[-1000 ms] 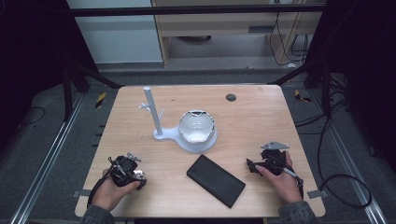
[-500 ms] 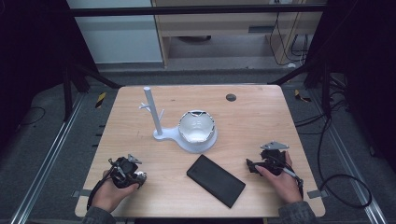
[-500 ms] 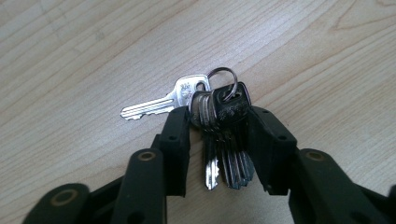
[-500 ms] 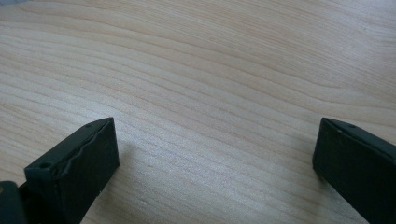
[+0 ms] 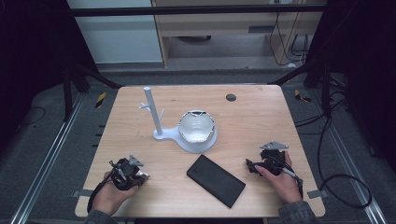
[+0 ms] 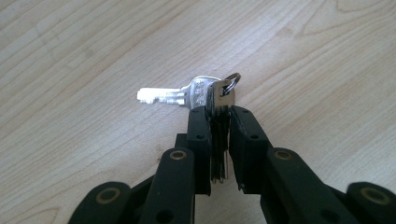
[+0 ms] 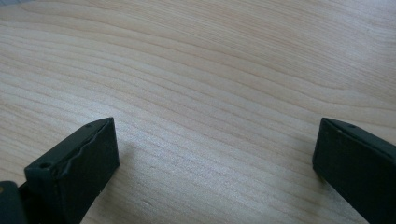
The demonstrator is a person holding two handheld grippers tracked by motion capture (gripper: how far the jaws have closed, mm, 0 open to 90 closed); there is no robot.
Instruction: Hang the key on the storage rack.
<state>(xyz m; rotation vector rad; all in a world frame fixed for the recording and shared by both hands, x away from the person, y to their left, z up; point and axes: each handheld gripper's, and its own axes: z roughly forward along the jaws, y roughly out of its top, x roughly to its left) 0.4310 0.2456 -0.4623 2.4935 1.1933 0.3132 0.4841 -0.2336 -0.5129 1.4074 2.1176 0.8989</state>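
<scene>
A bunch of silver keys on a ring lies on the wooden table. One key sticks out flat to the left. My left gripper has just been closing, and its black pads now press on the stacked keys from both sides. From above, that left gripper sits at the table's front left in a hand. At the front right, my right gripper rests low over the wood. In its own view the right gripper stands wide open over bare wood, holding nothing.
A white stand with a thin upright post and a round bowl stands mid-table. A flat black box lies slantwise between the hands. A small dark round spot marks the far side. Cables trail off the table's front corners.
The left gripper's jaws have drawn together at the front left of the table. Both hands have stayed about where they were.
</scene>
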